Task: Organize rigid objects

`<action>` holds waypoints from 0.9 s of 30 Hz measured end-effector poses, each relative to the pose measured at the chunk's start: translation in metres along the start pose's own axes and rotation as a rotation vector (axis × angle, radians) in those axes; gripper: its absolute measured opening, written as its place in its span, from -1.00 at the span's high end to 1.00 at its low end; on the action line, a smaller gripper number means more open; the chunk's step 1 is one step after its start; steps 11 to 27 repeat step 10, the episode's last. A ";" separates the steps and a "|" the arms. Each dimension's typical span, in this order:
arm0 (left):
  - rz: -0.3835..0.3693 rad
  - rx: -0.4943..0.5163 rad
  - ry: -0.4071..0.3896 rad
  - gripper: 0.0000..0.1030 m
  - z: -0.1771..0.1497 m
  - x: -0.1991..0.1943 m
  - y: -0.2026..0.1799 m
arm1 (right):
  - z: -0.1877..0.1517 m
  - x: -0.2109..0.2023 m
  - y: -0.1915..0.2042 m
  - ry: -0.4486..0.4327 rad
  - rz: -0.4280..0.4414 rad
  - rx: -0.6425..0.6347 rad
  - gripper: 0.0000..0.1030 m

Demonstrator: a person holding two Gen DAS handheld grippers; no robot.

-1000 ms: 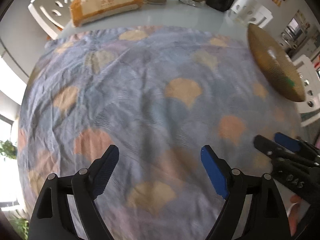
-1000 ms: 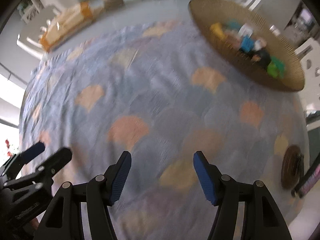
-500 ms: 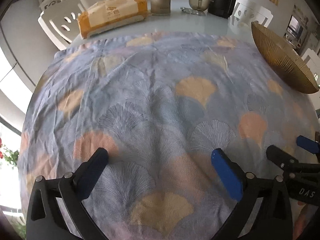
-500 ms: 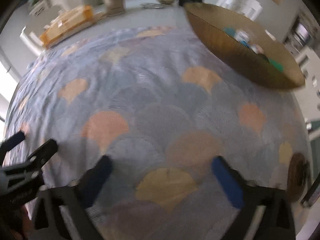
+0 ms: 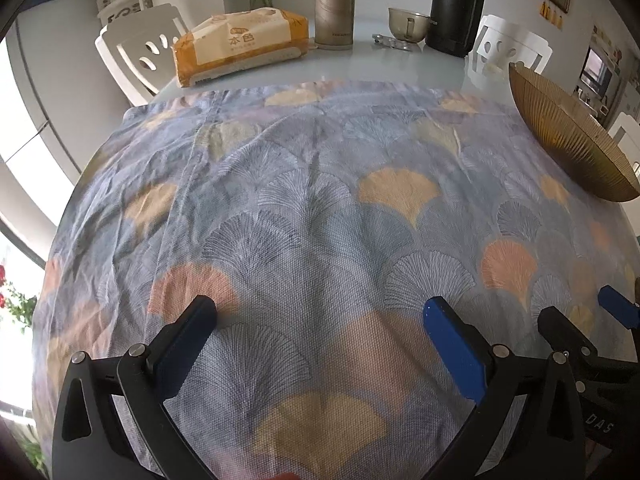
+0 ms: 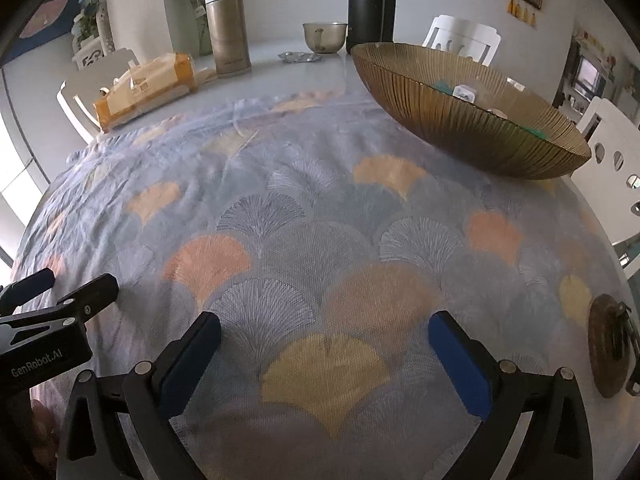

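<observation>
A ribbed amber bowl (image 6: 472, 120) stands at the far right of the patterned cloth (image 6: 300, 200); small rigid pieces, a white one (image 6: 464, 92) and green ones, show inside it. It also shows in the left wrist view (image 5: 572, 144), contents hidden. My left gripper (image 5: 320, 316) is open and empty, low over the near cloth. My right gripper (image 6: 324, 328) is open and empty, low over the cloth beside it. Each gripper shows at the edge of the other's view: the right gripper (image 5: 584, 320) and the left gripper (image 6: 68, 284).
A tissue pack (image 5: 240, 44), a gold flask (image 5: 334, 4), a black flask (image 5: 456, 4) and a metal cup (image 5: 408, 24) stand at the table's far side. A dark round item (image 6: 608, 352) lies at the cloth's right edge. White chairs (image 5: 140, 52) surround the table.
Both grippers have dropped lower and tilted up, so the views now look across the table. Both sets of jaws have opened wider.
</observation>
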State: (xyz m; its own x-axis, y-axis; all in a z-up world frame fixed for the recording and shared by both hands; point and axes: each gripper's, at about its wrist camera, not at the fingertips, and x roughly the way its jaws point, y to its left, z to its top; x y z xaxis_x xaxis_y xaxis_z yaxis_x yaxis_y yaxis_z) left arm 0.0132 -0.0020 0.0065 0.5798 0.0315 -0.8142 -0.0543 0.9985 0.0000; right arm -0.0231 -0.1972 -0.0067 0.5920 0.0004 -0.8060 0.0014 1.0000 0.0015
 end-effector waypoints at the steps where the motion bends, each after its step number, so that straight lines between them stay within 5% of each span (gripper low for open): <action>1: 0.000 -0.001 -0.001 -1.00 -0.001 0.003 0.001 | 0.000 0.000 0.000 -0.001 0.001 0.000 -1.00; 27: 0.005 -0.009 -0.010 -1.00 -0.004 0.003 0.001 | 0.000 0.000 0.001 -0.001 0.001 -0.001 -1.00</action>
